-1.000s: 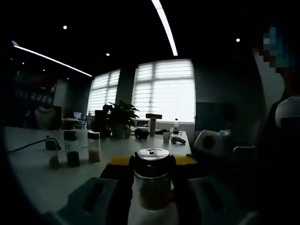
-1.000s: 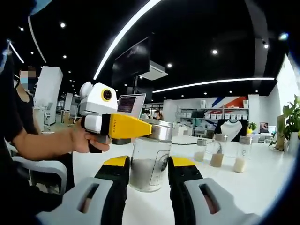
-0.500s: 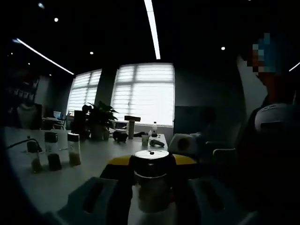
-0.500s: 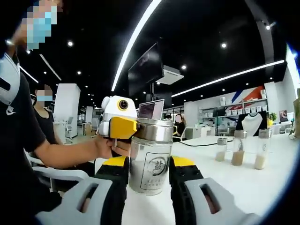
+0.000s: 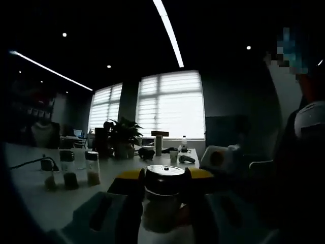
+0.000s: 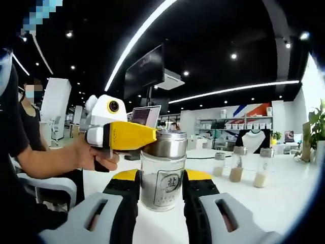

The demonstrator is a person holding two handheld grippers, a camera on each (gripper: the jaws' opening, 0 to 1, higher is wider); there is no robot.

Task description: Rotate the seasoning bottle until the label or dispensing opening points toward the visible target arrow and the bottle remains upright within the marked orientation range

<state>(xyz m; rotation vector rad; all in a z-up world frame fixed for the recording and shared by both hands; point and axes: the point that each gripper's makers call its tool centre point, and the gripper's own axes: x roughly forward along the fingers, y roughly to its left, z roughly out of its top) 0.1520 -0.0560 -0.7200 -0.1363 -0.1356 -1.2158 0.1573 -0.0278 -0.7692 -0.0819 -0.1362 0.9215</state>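
- Bottle (image 6: 163,170) stands upright between the two jaws of the right gripper (image 6: 161,189), which press on its glass sides; its label now faces the camera a little less squarely than half a second ago, and the bottle looks lower in the view.
- Left gripper (image 6: 150,136) reaches in from the left in the right gripper view, with its yellow jaw tip touching the metal cap of the bottle; earlier it sat closer to the cap and looked shorter.
- In the left gripper view the same bottle (image 5: 164,198) sits between the dark jaws of the left gripper (image 5: 163,190), which close on it just under the cap.
- A hand (image 6: 96,152) holds the left gripper's handle.
- The white table (image 6: 264,203) carries the bottle.
- Three small jars (image 6: 238,165) with powder stand in a row farther back on the table, well apart from the bottle.
- In the left gripper view a plant (image 5: 122,137) stands before bright windows (image 5: 172,104) far behind.
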